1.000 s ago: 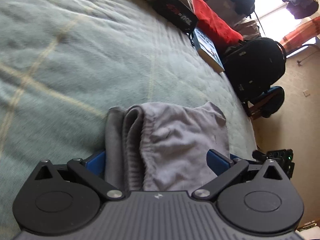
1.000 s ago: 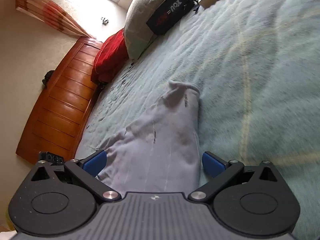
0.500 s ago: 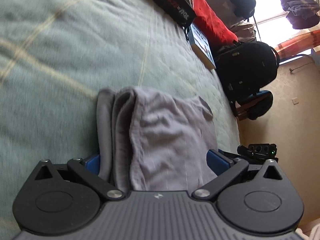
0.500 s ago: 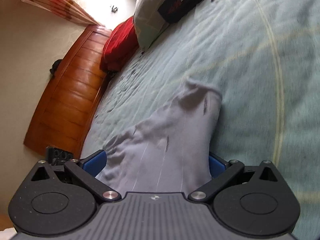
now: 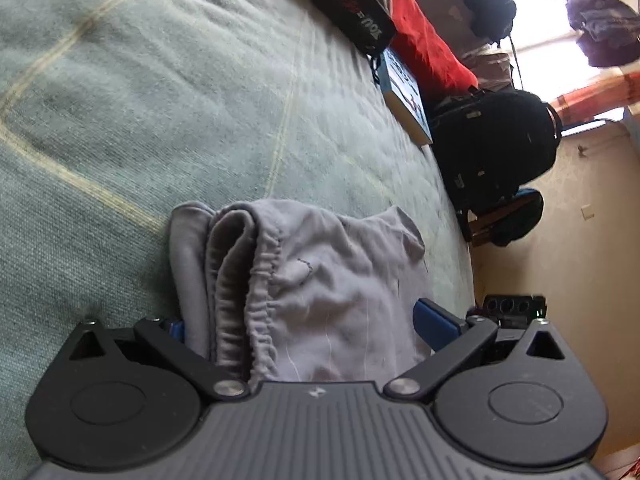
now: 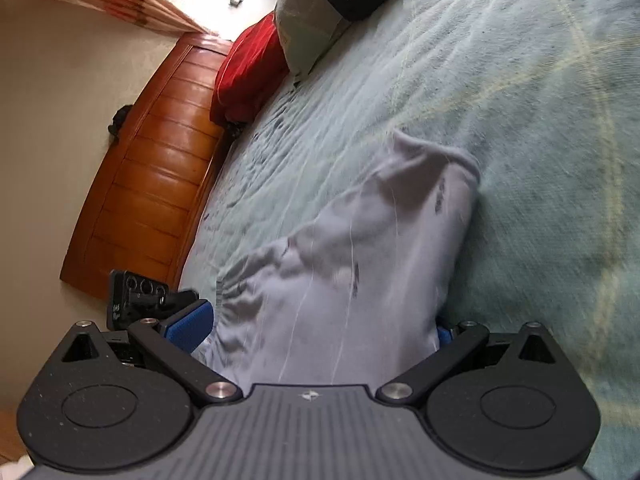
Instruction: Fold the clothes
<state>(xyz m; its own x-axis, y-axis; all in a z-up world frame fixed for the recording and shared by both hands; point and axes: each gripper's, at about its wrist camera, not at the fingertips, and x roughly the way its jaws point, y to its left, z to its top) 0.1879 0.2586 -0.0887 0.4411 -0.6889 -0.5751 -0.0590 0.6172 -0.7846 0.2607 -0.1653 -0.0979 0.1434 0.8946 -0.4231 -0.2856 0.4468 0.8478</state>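
**Grey garment bunched between both claws**

The left claw (image 5: 298, 322) stands wide, the garment (image 5: 320, 280) heaped between its pads with the gathered waistband at its left side; half a second ago the cloth draped smoother, so it has slackened and settled on the bed (image 5: 160, 100). The right claw (image 6: 320, 324) is wide too, the garment's other end stretching ahead. Likely the fold is being laid down.

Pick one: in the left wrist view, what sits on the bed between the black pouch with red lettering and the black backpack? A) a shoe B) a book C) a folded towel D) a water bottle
B: a book with a blue cover lies at the bed's edge, just past the black pouch and short of the black backpack.
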